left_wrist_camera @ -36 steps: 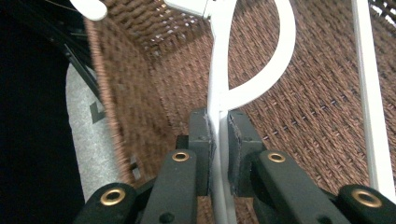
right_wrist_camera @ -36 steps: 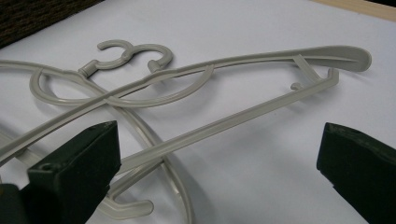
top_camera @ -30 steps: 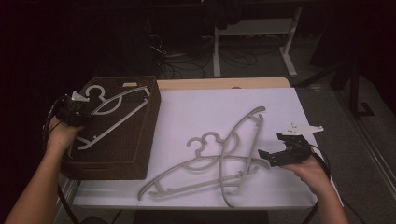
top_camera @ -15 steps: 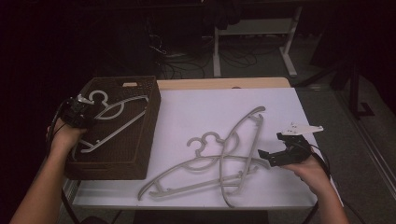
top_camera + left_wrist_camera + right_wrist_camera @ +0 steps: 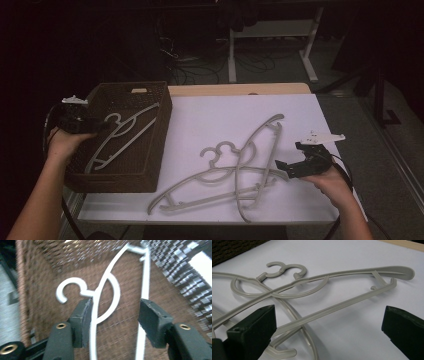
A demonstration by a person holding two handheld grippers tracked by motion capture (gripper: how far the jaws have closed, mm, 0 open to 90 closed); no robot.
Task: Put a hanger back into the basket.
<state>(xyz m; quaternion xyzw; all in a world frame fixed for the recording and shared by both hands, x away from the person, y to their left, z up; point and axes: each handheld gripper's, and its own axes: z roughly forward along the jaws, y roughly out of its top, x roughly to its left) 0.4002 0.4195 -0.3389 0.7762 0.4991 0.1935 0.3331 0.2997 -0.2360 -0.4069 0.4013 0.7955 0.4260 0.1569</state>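
Both grippers are parted, and neither grips anything. Over the near-left part of the dark brown woven basket (image 5: pixel 155 150), the left gripper (image 5: pixel 100 125) has just been opening its jaws; in the left gripper view the pale grey plastic hanger (image 5: pixel 96 315) lies against the basket floor, its neck beside one pad and its arm running up between the jaws, no longer pinched. That hanger is the basket's sole content, its long axis slanting from the near left toward the far right corner.

At the near right of the white table (image 5: pixel 210 112), the right gripper (image 5: pixel 286 169) holds its jaws wide, aimed left at two crossed pale grey plastic hangers (image 5: pixel 235 177). They lie just left of its tips, hooks together toward the table's middle. One stretches left and right along the near edge; the other runs from near to far right. The right hand is much the nearer to them, so the next pick likely falls to it.
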